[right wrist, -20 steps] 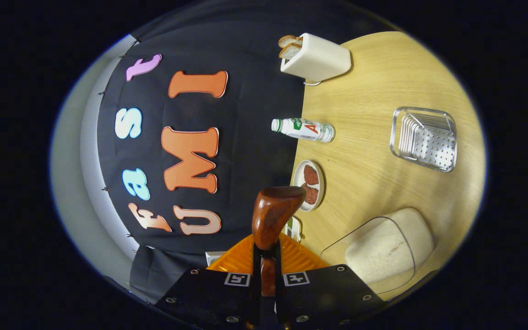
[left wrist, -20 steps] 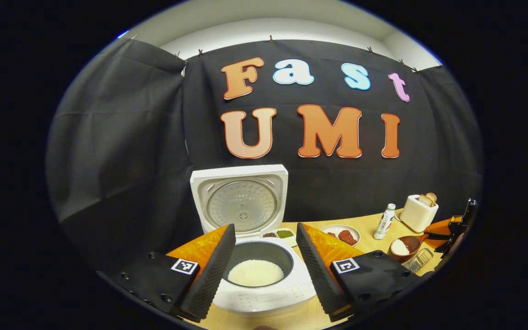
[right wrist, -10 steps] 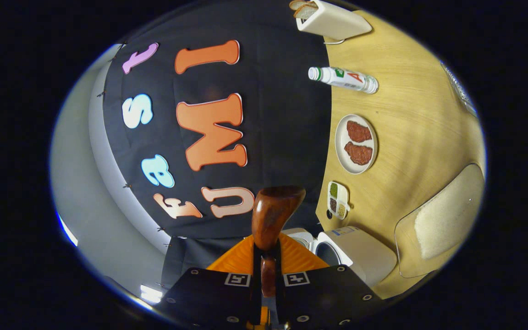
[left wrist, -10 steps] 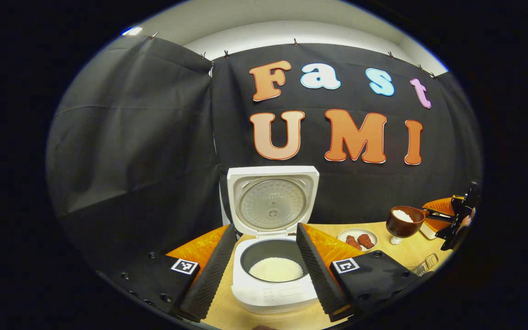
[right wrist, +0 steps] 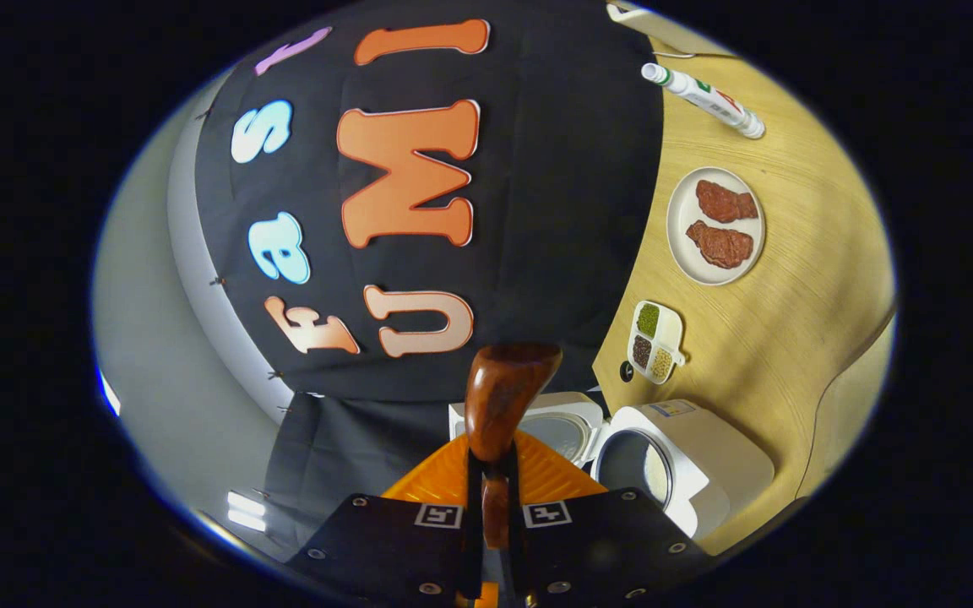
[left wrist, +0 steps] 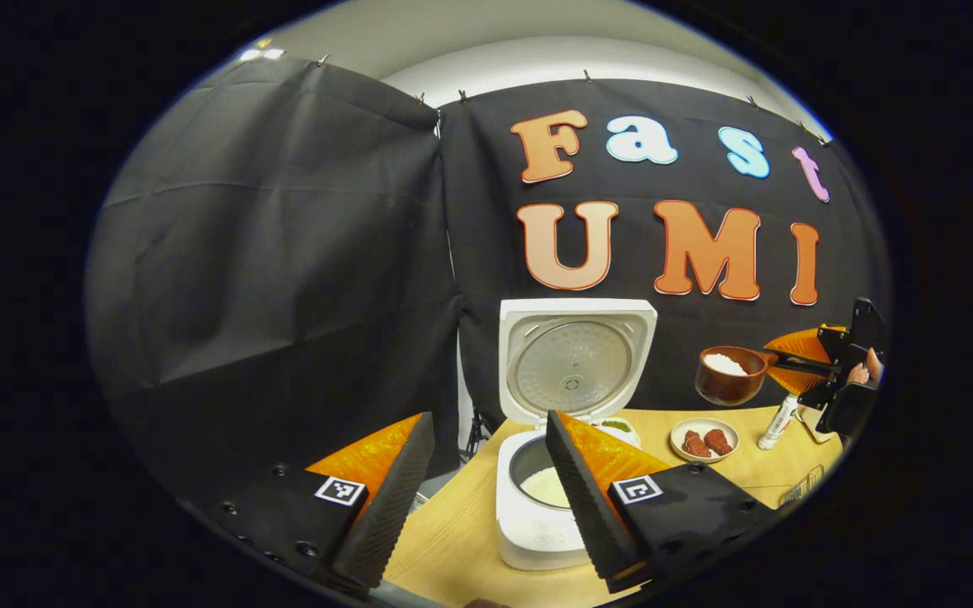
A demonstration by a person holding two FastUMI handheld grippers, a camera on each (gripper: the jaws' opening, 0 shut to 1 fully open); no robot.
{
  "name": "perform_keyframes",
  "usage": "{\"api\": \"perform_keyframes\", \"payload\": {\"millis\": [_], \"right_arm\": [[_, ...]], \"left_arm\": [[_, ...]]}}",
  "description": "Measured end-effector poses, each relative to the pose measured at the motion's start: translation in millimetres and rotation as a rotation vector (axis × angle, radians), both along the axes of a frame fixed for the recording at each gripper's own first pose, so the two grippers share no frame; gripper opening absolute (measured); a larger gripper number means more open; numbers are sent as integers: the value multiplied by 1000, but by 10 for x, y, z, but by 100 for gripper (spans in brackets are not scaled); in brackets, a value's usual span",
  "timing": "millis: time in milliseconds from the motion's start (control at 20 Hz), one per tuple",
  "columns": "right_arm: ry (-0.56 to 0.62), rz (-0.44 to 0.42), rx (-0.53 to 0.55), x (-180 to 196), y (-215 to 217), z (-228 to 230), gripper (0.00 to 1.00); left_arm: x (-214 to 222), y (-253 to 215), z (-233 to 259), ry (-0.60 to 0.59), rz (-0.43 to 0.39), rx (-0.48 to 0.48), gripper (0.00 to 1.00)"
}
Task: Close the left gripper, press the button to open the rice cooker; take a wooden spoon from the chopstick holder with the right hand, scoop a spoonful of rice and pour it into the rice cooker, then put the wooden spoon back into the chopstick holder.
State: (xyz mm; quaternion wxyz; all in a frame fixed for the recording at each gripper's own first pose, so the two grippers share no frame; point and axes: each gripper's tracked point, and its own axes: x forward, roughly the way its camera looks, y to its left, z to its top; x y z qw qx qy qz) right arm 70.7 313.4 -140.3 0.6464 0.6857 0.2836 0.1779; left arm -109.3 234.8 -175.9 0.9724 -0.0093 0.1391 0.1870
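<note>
I have the rice cooker (left wrist: 554,473) standing lid-up on the counter (right wrist: 757,338), so the button is done. My left tool (left wrist: 486,498) hangs spread, empty. My right tool (right wrist: 491,498) clamps the wooden spoon (left wrist: 731,376), level, handle horizontal, bowl towards the cooker, loaded with rice. Pouring and returning remain.

The rice cooker (left wrist: 567,473) was white and box-shaped and stood on the wooden table (left wrist: 461,540) with its lid (left wrist: 575,359) raised upright at the back, exposing a round metallic inner plate. Its dark inner pot (left wrist: 537,473) held a layer of white rice. The wooden spoon (left wrist: 731,374) was dark reddish-brown with a deep round bowl carrying a mound of white rice; it was held roughly level in the air, to the right of the raised lid and above the table. In the right gripper view, the spoon's handle ran between the fingers (right wrist: 474,507), which pressed on it from both sides.
</note>
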Motion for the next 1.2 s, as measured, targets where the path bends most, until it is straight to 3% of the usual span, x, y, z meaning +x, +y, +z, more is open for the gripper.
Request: {"api": "perform_keyframes", "payload": {"millis": [450, 750, 1200], "right_arm": [[-197, 56, -415, 339, 752, -2, 12], [-345, 91, -715, 430, 1026, -96, 12], [-548, 87, -924, 483, 1256, 88, 12]], "left_arm": [[-221, 334, -180, 30, 68, -7, 91], [-377, 522, -382, 80, 108, -6, 91], [-401, 627, -427, 108, 123, -10, 89]]}}
